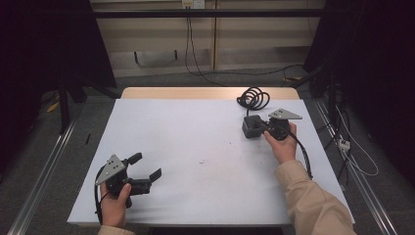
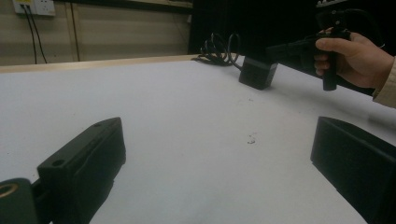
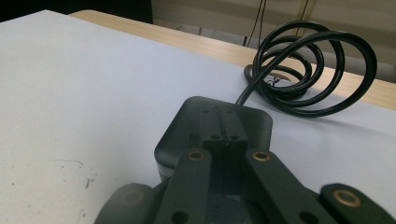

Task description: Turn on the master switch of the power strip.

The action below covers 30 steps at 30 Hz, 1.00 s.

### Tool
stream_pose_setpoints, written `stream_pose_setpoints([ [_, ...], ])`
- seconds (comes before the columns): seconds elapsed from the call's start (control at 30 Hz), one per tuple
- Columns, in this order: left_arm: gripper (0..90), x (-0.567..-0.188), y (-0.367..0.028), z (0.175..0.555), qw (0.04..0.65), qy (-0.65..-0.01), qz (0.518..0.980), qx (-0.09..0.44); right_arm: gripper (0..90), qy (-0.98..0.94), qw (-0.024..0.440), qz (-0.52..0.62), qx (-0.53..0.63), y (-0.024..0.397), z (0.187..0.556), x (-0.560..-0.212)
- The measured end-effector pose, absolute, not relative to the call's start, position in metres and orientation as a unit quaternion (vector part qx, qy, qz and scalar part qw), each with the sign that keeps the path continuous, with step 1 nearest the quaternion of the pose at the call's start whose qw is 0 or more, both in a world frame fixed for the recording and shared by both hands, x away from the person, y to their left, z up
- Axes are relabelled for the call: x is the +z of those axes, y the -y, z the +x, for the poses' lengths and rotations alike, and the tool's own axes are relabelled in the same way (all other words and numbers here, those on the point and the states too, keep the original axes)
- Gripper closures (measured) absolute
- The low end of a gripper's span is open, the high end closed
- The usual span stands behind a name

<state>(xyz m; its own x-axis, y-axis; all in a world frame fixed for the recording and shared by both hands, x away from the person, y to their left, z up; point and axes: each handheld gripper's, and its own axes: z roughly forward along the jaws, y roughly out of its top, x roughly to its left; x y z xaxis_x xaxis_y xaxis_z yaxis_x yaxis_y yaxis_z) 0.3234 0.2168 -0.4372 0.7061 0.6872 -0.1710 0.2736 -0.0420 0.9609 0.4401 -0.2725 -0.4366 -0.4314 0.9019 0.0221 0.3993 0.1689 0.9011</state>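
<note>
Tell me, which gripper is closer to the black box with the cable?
Right. The right gripper is at the black box, jaws together against it; the left gripper sits far across the table.

Right tool [image 1: 258, 125] at black adapter [image 1: 251, 127] — left tool [image 1: 145, 166] spread.

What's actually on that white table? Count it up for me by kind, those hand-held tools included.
Hand-held grippers: 2, the left gripper and the right gripper
Black box-shaped adapters: 1, the black adapter
Coiled black cables: 1, the coiled cable running from the adapter
Total: 4
</note>
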Motion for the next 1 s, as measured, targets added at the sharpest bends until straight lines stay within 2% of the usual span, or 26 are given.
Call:
stream_pose_setpoints([
  [1.0,2.8,-0.4369,-0.2171,0.3226,0.602,-0.342,0.701,0.174,90.0,-0.714,0.280,0.452,0.455,0.2721,0.4396,-0.4376],
])
